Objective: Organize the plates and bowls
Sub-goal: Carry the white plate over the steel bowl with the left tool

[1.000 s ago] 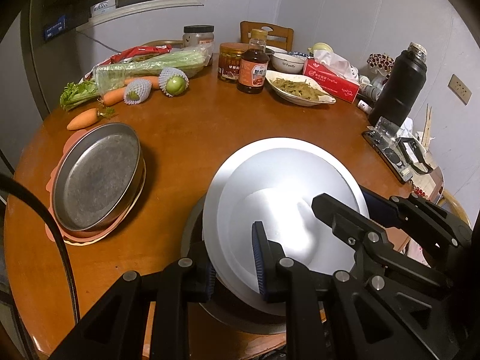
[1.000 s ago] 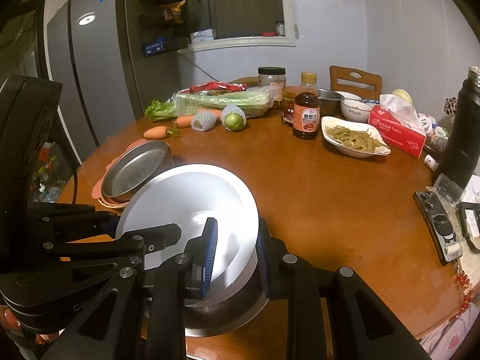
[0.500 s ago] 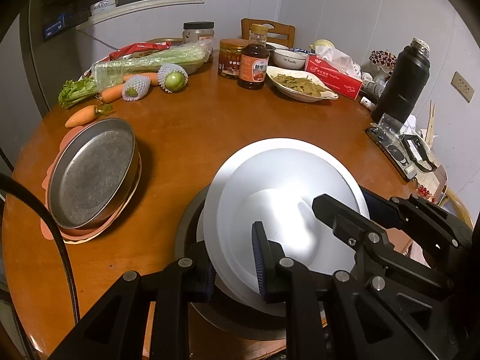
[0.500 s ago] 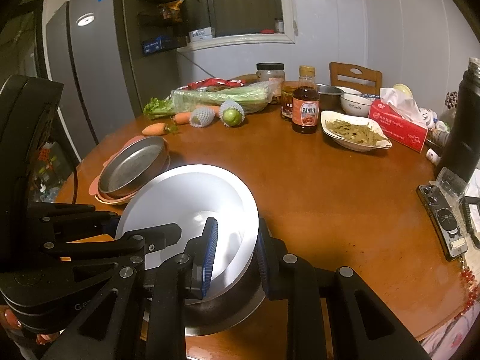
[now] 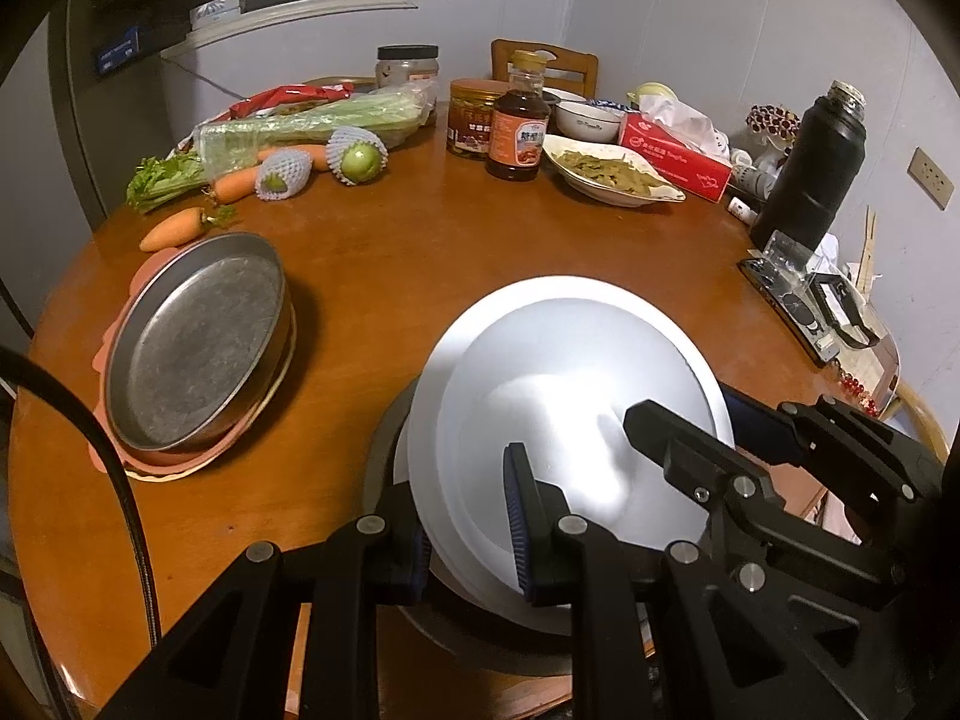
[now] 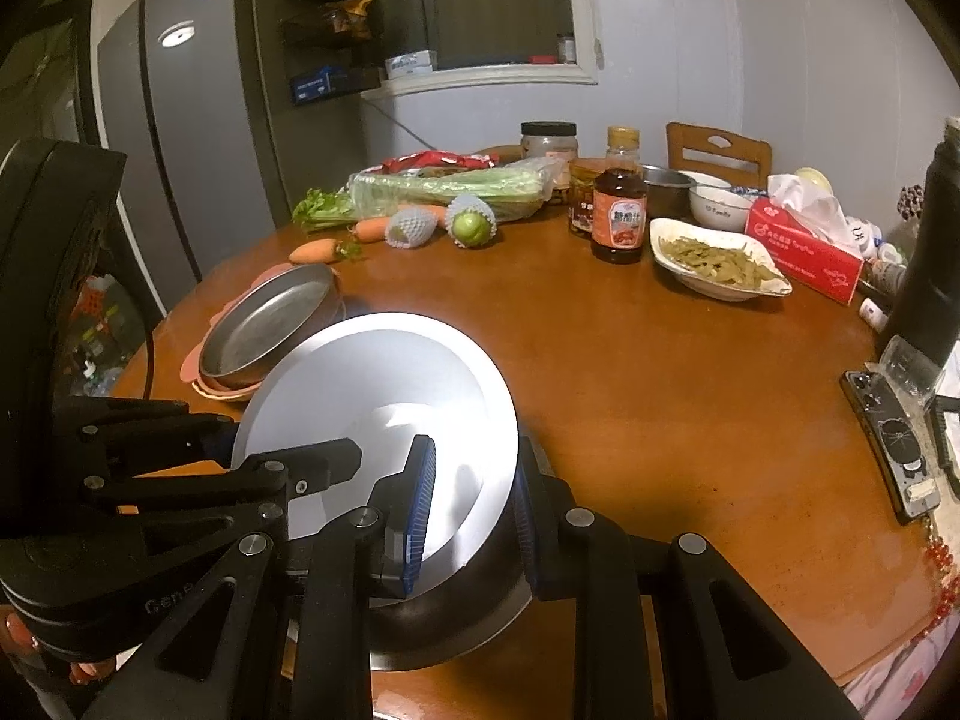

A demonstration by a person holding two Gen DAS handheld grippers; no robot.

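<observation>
Nothing shifted: both grippers, left [image 5: 465, 525] and right [image 6: 471, 501], still clamp the stacked white round plates [image 5: 576, 402]; "Family" marks a far white bowl [image 6: 717, 207].

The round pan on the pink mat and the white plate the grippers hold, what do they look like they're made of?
Pan: likely steel or aluminium, dull grey with a scuffed, faintly reflective floor. White plate: probably glazed ceramic, maybe melamine; smooth, glossy, with glare on it. Mat: thin and pink, possibly silicone or plastic.

Glossy white plates [image 5: 576, 396] over a dull grey metal bowl [image 6: 456, 618]; left of them, scuffed matt metal pan [image 5: 198, 336]; beneath, polished wooden table [image 5: 384, 252].
</observation>
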